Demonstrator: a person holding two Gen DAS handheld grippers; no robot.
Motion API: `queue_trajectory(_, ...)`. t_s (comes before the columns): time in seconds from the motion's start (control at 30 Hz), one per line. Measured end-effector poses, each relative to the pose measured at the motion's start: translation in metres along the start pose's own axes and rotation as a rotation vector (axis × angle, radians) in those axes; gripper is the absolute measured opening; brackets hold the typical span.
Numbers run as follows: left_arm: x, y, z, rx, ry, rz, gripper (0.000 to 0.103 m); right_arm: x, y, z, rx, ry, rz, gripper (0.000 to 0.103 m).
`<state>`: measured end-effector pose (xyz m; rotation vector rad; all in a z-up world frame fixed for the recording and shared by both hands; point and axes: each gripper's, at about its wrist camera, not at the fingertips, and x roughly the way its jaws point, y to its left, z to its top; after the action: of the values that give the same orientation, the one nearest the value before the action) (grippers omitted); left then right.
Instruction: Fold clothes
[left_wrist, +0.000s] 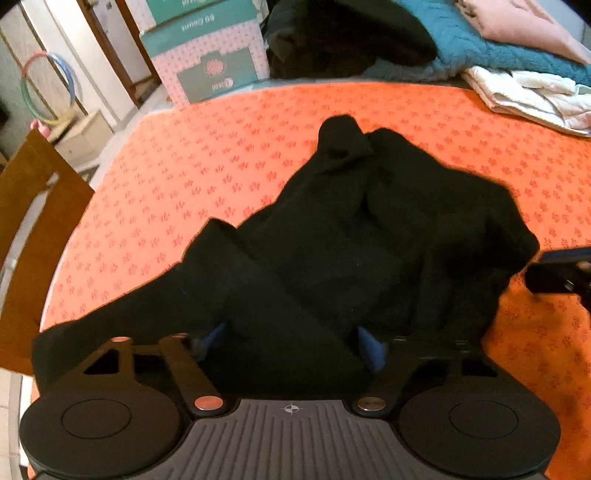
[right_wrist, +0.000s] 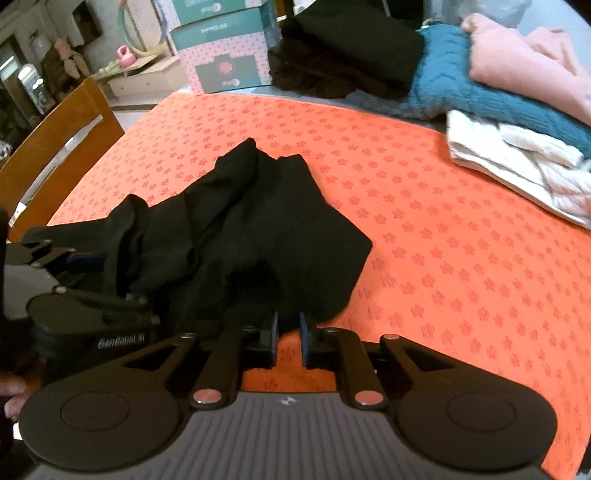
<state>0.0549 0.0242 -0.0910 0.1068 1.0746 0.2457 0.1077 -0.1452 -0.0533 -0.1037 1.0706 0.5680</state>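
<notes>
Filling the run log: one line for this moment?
black garment: crumpled on orange tablecloth | left gripper: open astride fold | right gripper: narrowly open, garment edge

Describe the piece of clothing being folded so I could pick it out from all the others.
Start at the orange flowered tablecloth. The folded clothes are stacked along its far edge: a teal knit, a pink top, a white knit. The black garment lies alone in the cloth's middle, crumpled and unfolded, nearest the two grippers.
</notes>
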Motion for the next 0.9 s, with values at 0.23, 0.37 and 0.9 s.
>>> queue_trajectory(0.23,-0.03,0.047,-0.003,-0.191,-0.05,-0.054,0.017,-0.027,-0.003,-0.031,0.057,-0.007,-0.019,0.014)
queue_trajectory(0.37,-0.057,0.082,-0.019,-0.297,-0.074,-0.07,0.016,-0.041,0.0,-0.044,0.087,-0.024,-0.023,0.014)
queue_trajectory(0.9,-0.169,0.191,-0.163,-0.617,-0.03,0.158,0.016,-0.06,0.045,-0.077,0.008,-0.015,0.098,0.014)
